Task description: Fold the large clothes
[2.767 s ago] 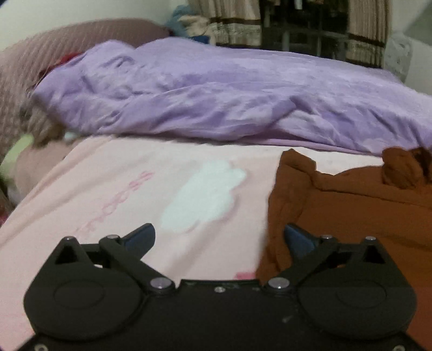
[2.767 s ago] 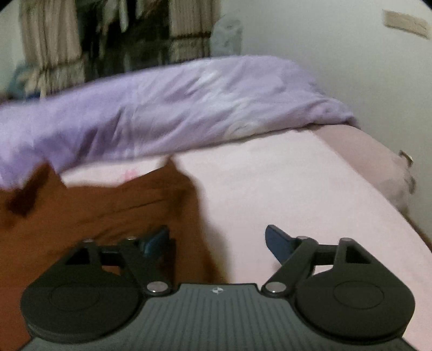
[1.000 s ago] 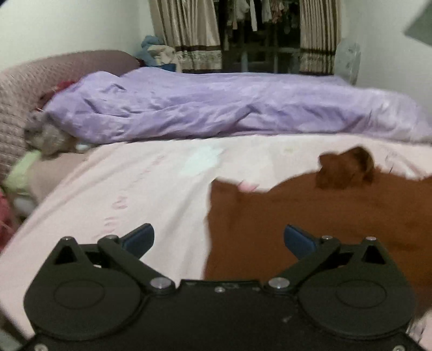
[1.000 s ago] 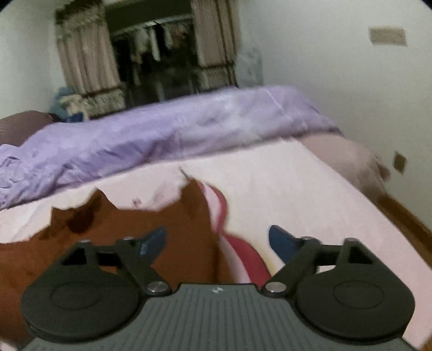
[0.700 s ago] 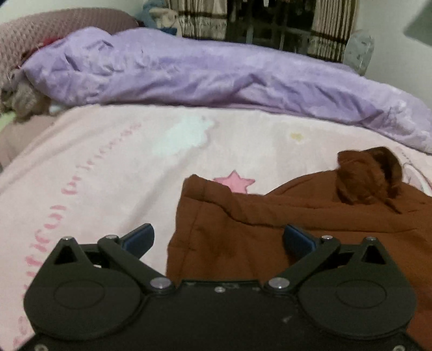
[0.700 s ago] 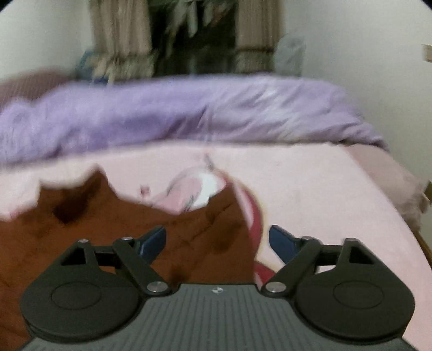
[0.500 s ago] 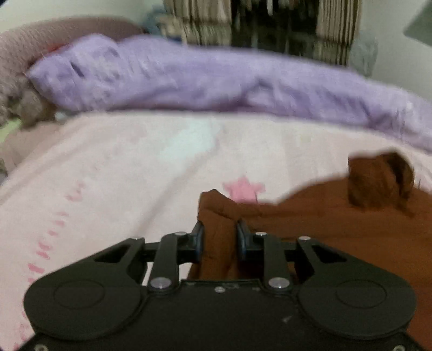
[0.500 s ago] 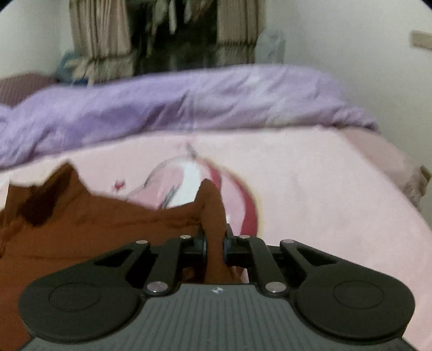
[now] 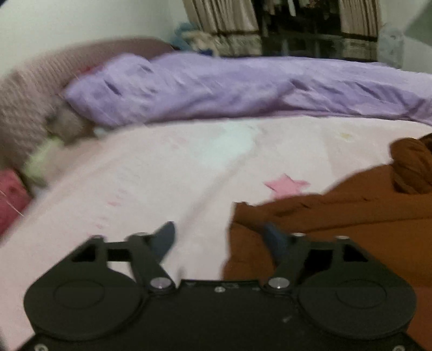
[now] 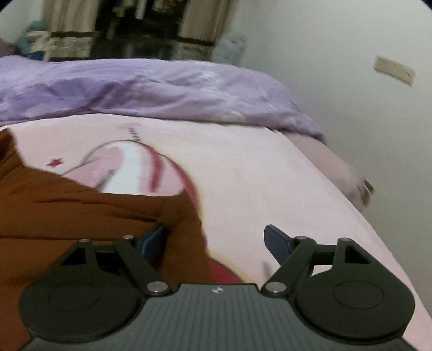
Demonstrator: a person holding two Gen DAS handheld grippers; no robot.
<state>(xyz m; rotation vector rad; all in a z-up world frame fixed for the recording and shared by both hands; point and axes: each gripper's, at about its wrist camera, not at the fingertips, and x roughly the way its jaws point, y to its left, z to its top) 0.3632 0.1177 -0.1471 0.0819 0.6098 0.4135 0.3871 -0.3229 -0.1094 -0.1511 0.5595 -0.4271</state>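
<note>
A rust-brown fabric garment (image 9: 337, 216) lies spread on a bed covered by a pale pink printed sheet (image 9: 162, 175). The left wrist view alone shows the garment's left edge, a bunched brown knot of cloth (image 9: 407, 164) at its far side, a pink star print (image 9: 286, 185), a ribbed mauve headboard (image 9: 29, 89) and a red item (image 9: 10, 194) at the frame's left margin. The right wrist view alone shows the garment's (image 10: 81, 210) right corner, a pink-and-red cartoon print (image 10: 140, 167) on the sheet (image 10: 270, 175), a white wall with a beige plate (image 10: 394, 70) and the bed's right edge. Both views show a crumpled lilac duvet (image 9: 243, 86) across the far side of the bed and striped curtains (image 9: 224, 19) beyond. The left tool (image 9: 218, 237) stands released, its jaws having just been opening; the garment's edge lies between its fingers, unpinched. The right tool (image 10: 216, 240) is likewise released, its jaws just opened, with the garment's corner lying loose between them, against the left finger. Half a second earlier both tools were clenched on raised folds of the brown cloth; those folds now lie flat. Both views are motion-blurred.
</note>
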